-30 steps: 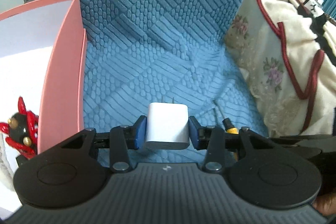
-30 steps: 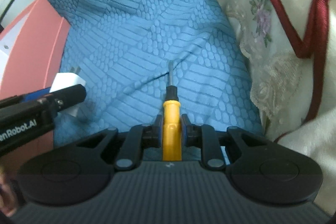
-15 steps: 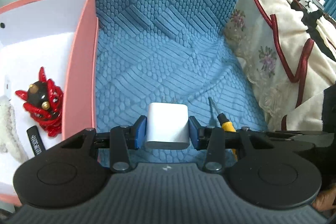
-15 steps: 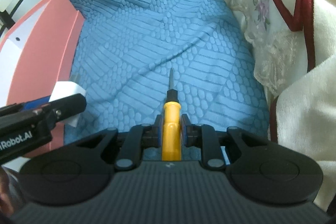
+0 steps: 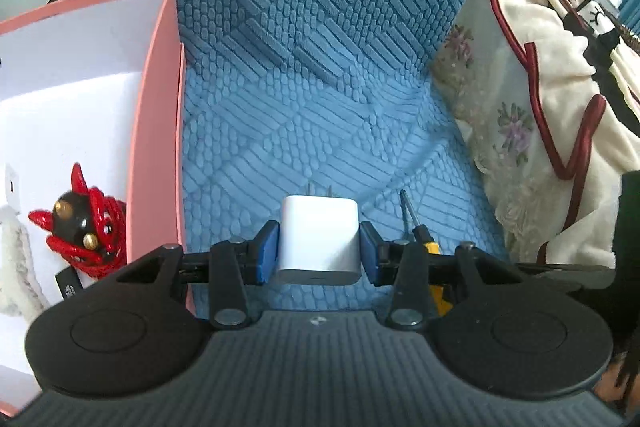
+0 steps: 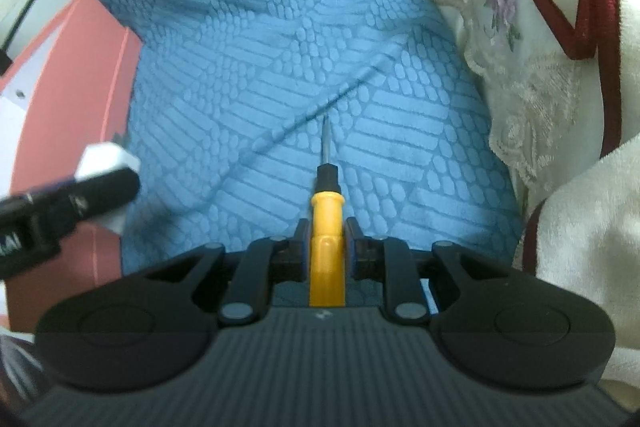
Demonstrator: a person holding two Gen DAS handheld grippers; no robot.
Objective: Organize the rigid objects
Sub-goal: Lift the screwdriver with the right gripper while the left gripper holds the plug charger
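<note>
Both tools loaded, pink box next at nine o'clock.

My left tool [image 5: 319, 253] is clamped on the white cube-shaped plastic wall charger [image 5: 319, 242], prongs forward; my right tool [image 6: 326, 247] grips the yellow plastic-handled screwdriver [image 6: 327, 227], steel tip at twelve o'clock. Both are held above the blue quilted cushion [image 5: 304, 115]. I'd carry each high over the pink cardboard box [image 5: 160, 123] wall, release clear of the red and black horned figurine [image 5: 78, 227], and go one tool at a time to avoid clashing.

Blue textured cushion [image 5: 320, 87]; cream floral blanket [image 5: 540, 107] beside.
</note>
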